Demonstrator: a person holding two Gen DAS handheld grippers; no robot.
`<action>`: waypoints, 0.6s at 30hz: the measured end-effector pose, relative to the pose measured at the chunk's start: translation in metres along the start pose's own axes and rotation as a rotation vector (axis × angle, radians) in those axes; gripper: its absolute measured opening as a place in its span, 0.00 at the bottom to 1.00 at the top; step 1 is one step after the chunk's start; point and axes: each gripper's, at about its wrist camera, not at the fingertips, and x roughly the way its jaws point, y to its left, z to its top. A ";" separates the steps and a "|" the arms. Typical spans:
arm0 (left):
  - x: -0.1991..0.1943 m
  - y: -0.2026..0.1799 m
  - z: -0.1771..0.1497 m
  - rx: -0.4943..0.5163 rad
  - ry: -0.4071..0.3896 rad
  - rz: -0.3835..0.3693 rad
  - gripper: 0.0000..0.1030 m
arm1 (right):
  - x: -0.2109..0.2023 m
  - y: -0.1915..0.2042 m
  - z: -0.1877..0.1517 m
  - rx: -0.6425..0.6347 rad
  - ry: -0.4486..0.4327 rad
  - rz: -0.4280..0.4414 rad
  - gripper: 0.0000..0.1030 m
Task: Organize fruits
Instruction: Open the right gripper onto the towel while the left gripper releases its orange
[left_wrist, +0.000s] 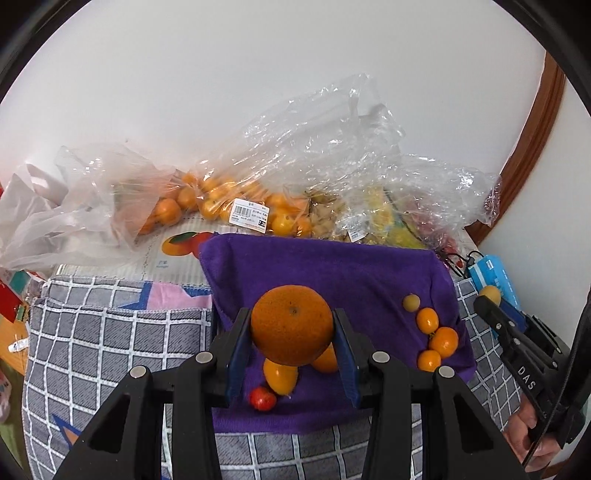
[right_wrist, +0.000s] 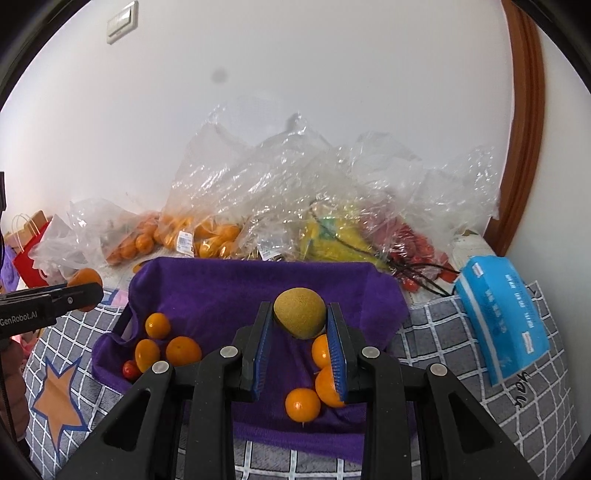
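My left gripper (left_wrist: 292, 325) is shut on a large orange (left_wrist: 291, 324), held over a purple cloth (left_wrist: 332, 269) lining a shallow tray. My right gripper (right_wrist: 300, 314) is shut on a small tan-yellow round fruit (right_wrist: 300, 313) above the same cloth (right_wrist: 229, 288). Several small kumquats (left_wrist: 434, 334) lie loose on the cloth, with a red cherry tomato (left_wrist: 262, 398) near the front. In the right wrist view more kumquats (right_wrist: 162, 341) sit at the left of the cloth and others (right_wrist: 303, 404) below my fingers. The left gripper with its orange (right_wrist: 85, 280) shows at the left edge there.
Clear plastic bags of oranges (left_wrist: 221, 203), yellow fruit (right_wrist: 332, 236) and red tomatoes (right_wrist: 413, 240) are piled against the white wall. A blue tissue pack (right_wrist: 502, 314) lies on the right. Grey checked cloth (left_wrist: 110, 339) covers the surface. A red paper bag (right_wrist: 29, 258) stands far left.
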 end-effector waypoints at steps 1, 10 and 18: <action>0.003 0.000 0.001 -0.001 0.003 -0.002 0.39 | 0.004 0.000 0.000 0.000 0.005 0.001 0.28; 0.032 -0.004 0.012 -0.003 0.031 -0.020 0.39 | 0.032 -0.005 -0.004 0.006 0.045 0.009 0.28; 0.063 -0.010 0.018 0.001 0.064 -0.035 0.39 | 0.058 -0.002 -0.013 -0.006 0.095 0.030 0.28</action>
